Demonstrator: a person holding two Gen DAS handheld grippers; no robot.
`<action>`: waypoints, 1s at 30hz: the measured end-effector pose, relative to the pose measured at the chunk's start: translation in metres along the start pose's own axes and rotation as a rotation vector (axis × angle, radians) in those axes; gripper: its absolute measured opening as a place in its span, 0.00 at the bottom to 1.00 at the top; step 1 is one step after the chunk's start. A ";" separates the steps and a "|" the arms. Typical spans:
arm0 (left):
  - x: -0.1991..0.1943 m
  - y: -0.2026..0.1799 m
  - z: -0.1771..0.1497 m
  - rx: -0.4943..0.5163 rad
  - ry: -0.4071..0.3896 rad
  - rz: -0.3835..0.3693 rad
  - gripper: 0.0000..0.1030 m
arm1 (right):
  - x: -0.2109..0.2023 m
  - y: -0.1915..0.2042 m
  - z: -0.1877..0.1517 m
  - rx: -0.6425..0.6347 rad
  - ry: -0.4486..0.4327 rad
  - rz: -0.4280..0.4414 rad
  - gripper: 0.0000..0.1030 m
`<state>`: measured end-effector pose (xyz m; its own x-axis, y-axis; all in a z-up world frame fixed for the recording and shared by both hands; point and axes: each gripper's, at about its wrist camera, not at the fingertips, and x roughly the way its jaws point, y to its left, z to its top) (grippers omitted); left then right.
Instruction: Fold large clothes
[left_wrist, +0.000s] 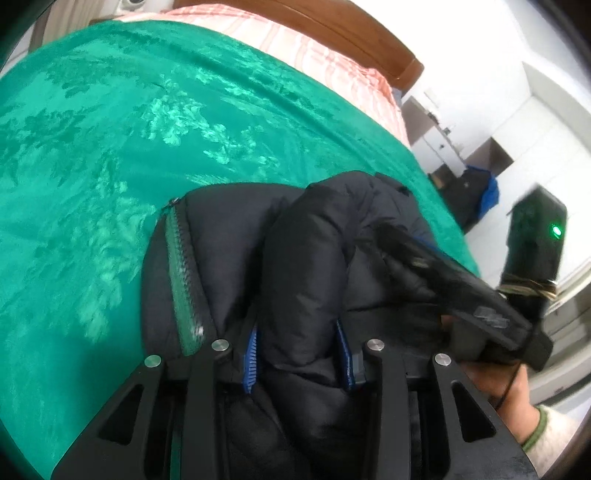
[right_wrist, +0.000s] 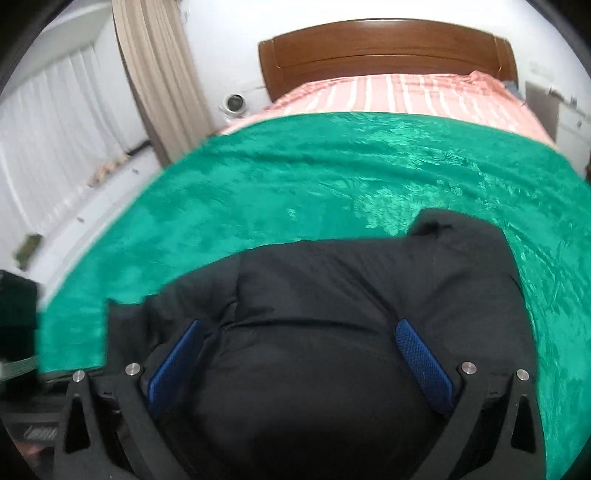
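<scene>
1. The left gripper (left_wrist: 299, 354) has its jaws partly closed on a thick roll of the black padded jacket (left_wrist: 306, 266); both blue pads (left_wrist: 251, 360) press into the fabric, so it has hold of it.
2. The right gripper (right_wrist: 301, 365) stands with its jaws spread wide over the jacket (right_wrist: 332, 295), a big puffy bulge between the pads (right_wrist: 424, 362); whether they press on it I cannot tell, and it looks like no grip yet.
3. The jacket lies on the green blanket (left_wrist: 110, 147), at the near end, farthest from the wooden headboard (right_wrist: 388, 48), and is bunched up, with its green zip (left_wrist: 181, 277) showing on one side.
4. To do this step well, I judge the right gripper should pinch a thinner edge, not the full bulge, and the left should stay closed until the fold is laid flat.
5. The slippery fill may spring back or slide out.
6. The blanket toward the headboard is bare, with a pink striped sheet (right_wrist: 406, 92) beyond it; the right gripper crosses close beside the left, so the two may bump.
</scene>
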<state>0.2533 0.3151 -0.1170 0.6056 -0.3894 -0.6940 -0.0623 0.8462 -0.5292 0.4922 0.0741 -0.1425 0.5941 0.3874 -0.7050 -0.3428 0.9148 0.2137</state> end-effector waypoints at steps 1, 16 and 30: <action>-0.012 -0.001 -0.003 0.007 -0.008 0.004 0.40 | -0.022 0.005 -0.003 -0.014 -0.011 0.006 0.99; -0.026 -0.003 -0.027 0.038 0.008 0.159 0.45 | -0.060 0.116 -0.144 -0.521 -0.112 -0.155 1.00; -0.107 -0.029 -0.081 0.039 -0.177 0.140 0.91 | -0.192 0.080 -0.184 -0.385 -0.220 -0.094 0.99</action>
<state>0.1260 0.3027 -0.0675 0.7230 -0.2002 -0.6612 -0.1271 0.9022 -0.4122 0.2167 0.0518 -0.1146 0.7619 0.3582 -0.5396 -0.5013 0.8537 -0.1410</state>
